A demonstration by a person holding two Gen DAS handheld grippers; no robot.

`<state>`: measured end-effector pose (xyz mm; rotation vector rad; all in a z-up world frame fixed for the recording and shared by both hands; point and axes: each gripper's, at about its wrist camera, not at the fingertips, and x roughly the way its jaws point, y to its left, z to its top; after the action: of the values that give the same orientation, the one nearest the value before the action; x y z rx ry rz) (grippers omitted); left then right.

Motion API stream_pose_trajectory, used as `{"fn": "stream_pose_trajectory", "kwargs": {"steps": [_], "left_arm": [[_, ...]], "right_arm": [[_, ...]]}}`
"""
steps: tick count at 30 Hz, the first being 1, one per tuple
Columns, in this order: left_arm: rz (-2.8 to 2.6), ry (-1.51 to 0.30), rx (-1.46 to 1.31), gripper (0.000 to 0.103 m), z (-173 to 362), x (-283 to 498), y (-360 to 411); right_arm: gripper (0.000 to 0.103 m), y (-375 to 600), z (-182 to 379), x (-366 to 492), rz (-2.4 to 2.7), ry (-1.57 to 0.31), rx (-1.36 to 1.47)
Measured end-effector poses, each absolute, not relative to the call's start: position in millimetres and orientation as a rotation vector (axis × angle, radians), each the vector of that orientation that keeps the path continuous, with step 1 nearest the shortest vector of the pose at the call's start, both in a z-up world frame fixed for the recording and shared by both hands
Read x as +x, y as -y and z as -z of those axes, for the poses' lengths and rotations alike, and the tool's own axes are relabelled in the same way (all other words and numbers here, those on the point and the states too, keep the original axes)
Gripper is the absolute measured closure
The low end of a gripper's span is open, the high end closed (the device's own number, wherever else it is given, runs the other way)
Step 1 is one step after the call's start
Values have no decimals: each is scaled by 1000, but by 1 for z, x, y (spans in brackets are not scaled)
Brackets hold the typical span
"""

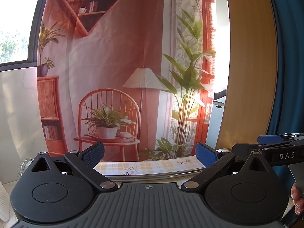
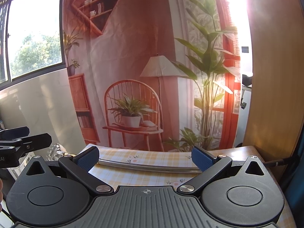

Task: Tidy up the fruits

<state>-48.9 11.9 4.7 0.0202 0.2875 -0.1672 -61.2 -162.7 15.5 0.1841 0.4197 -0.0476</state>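
While both grippers are held level and aimed at the backdrop point(image 2: 133, 57), no fruit can be seen anywhere – so where it sits can't be told from these views.

Left gripper point(image 1: 150, 153) and right gripper point(image 2: 145, 158) are both spread wide with nothing between the pads, probably a ready pose before anything gets picked. Only the far strip of the checked cloth point(image 2: 144, 155) is shown, with a metal rim point(image 2: 148, 166) curving across it – likely a tray or bowl edge, hard to say which. The cloth's back edge is met by the backdrop, so little room is left forward. A wood panel point(image 2: 271, 76) closes off the right side, and something glassy point(image 2: 55, 152) is parked near the left corner; tilting down is likely needed first.
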Motion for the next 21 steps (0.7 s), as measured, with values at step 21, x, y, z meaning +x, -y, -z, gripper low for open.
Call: {"fn": "stream_pose_trajectory", "kwargs": {"steps": [21], "left_arm": [[159, -285, 20, 0, -5, -50, -12]], "right_arm": [[0, 162, -16, -62, 48, -417, 182]]}}
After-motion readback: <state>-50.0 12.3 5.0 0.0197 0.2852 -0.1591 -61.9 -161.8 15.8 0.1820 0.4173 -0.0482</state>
